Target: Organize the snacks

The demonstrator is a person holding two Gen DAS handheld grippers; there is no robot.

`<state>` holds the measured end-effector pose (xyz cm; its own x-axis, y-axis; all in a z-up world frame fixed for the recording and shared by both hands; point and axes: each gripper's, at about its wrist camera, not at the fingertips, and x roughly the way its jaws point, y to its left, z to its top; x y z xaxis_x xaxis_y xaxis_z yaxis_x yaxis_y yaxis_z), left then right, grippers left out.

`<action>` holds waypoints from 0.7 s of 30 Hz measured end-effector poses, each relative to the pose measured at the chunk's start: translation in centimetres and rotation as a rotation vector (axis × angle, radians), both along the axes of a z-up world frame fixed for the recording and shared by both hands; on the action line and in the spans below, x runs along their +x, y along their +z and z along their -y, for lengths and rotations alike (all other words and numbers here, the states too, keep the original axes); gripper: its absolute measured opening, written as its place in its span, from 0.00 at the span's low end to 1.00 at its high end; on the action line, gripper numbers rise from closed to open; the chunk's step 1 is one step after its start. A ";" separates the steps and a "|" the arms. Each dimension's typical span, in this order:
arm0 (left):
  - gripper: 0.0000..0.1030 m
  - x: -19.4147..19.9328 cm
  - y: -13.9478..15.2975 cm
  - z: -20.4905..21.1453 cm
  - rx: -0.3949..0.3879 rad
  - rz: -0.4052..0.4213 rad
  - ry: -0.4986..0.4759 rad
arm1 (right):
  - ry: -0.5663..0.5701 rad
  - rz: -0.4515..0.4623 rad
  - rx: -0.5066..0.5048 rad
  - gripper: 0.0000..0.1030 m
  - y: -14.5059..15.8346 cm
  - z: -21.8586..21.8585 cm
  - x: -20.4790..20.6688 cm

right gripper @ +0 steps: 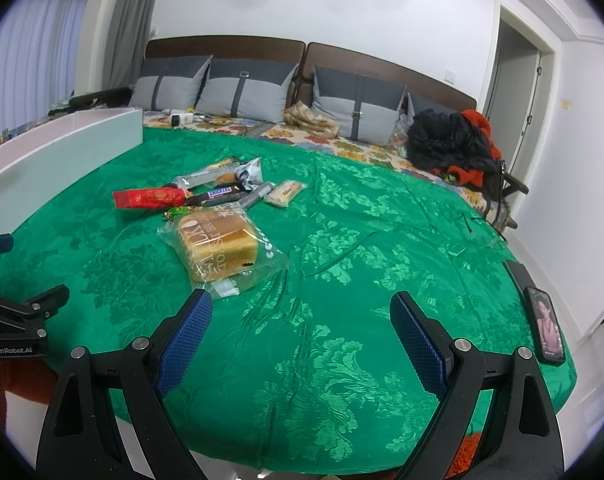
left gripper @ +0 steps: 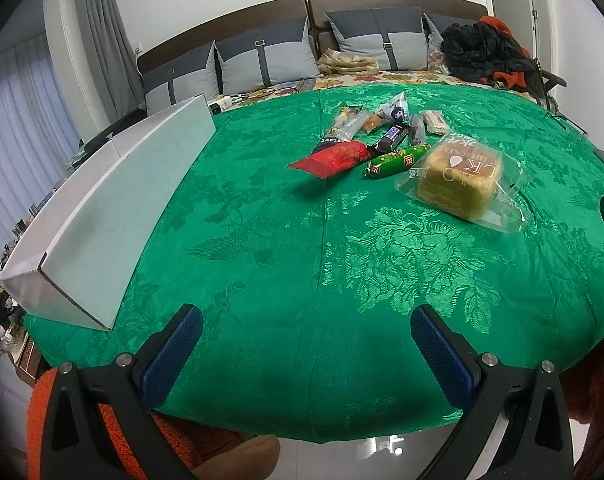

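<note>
While both claws hang over the near edge of the green cloth [left gripper: 262, 240], neither holds anything: the left gripper [left gripper: 306, 322] has its blue pads spread wide, and the right gripper [right gripper: 301, 307] is spread just as wide.

On the cloth, the snacks lie in a loose heap toward the far side. Nearest of them is the bagged bread loaf [right gripper: 218, 246], just beyond the right claw's left pad [right gripper: 186, 340]. Behind it lies the green sausage stick [left gripper: 395, 160], touching the loaf's wrapper, and beside that the red packet [left gripper: 333, 158]. A dark chocolate bar [right gripper: 218, 196] sits behind these, with several clear-wrapped pieces [left gripper: 347, 120] and a pale wafer pack [right gripper: 284, 193] farther back.

Along the cloth's left edge stands a white box [left gripper: 114, 216], well apart from the heap. A phone [right gripper: 546, 326] lies at the right edge.
</note>
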<state>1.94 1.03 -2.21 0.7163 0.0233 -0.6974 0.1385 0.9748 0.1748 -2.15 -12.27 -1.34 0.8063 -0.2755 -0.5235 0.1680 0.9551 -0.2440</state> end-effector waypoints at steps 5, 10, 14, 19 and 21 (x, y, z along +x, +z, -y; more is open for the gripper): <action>1.00 0.0 -0.1 0.0 0.001 -0.002 0.001 | 0.001 -0.004 0.002 0.90 -0.2 0.1 0.1; 1.00 0.1 -0.3 0.0 0.005 -0.007 0.001 | 0.002 -0.006 0.005 0.90 -0.3 0.1 0.2; 1.00 0.2 -0.3 0.0 0.006 -0.011 0.002 | 0.004 -0.009 0.009 0.90 -0.4 0.1 0.3; 1.00 0.3 -0.4 0.1 0.010 -0.017 0.002 | 0.006 -0.013 0.015 0.90 -0.6 0.1 0.4; 1.00 0.4 -0.5 0.1 0.011 -0.019 0.002 | 0.007 -0.018 0.020 0.90 -0.6 0.2 0.5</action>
<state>2.29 0.95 -2.69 0.7028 0.0326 -0.7107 0.1399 0.9731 0.1830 -1.67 -12.46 -1.91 0.7986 -0.2598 -0.5429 0.1575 0.9608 -0.2280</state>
